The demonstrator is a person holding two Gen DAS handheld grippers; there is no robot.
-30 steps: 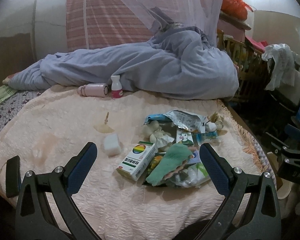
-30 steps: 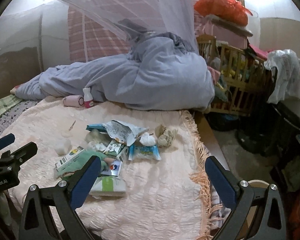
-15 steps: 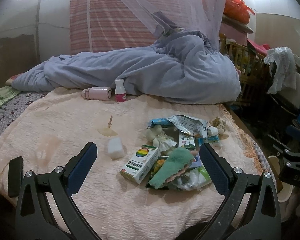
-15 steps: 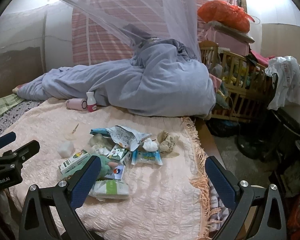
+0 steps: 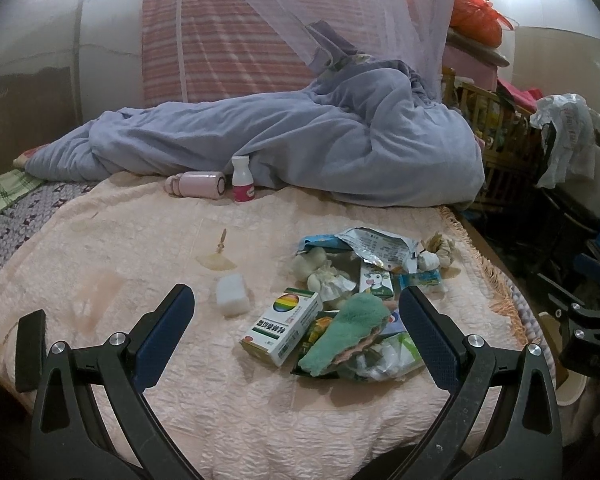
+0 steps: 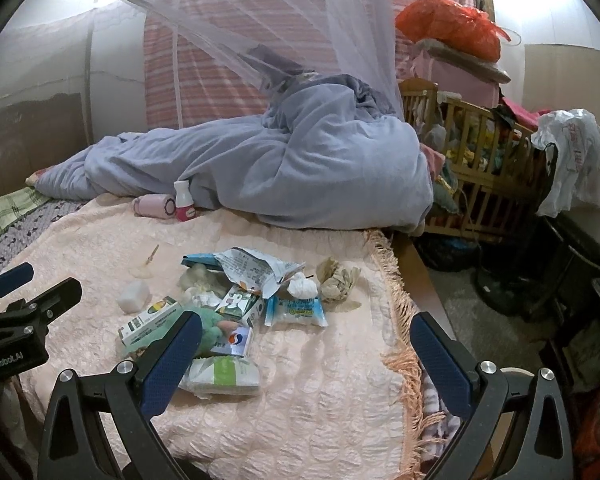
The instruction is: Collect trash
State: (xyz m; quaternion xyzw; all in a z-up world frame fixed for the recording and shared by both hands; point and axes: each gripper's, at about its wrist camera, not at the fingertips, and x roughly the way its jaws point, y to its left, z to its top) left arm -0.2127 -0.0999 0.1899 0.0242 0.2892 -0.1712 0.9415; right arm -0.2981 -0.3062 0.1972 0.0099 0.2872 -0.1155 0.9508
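A heap of trash lies on the peach bedspread point(image 5: 148, 248): a white medicine box point(image 5: 282, 326) with a rainbow mark, a green cloth point(image 5: 346, 330), a torn foil packet point(image 5: 374, 246), crumpled tissues point(image 5: 324, 274) and a white foam block point(image 5: 231, 295). The right wrist view shows the same heap, with a blue-white packet point(image 6: 297, 310), a wipes pack point(image 6: 224, 376) and the foil packet point(image 6: 256, 268). My left gripper point(image 5: 296, 336) hangs open just short of the box and cloth. My right gripper point(image 6: 306, 354) is open over the bedspread point(image 6: 332, 380) right of the heap, empty.
A lilac quilt point(image 5: 300, 148) is bunched across the back of the bed, with a pink bottle point(image 5: 198, 184) and a small white bottle point(image 5: 242, 179) in front of it. The fringed bed edge point(image 6: 396, 320) drops to the floor on the right. A wooden crib point(image 6: 476, 160) stands beyond.
Both grippers have drawn slightly back and lower, so the heap sits a little higher in each view. Nothing on the bed moved. Both grippers stayed open.
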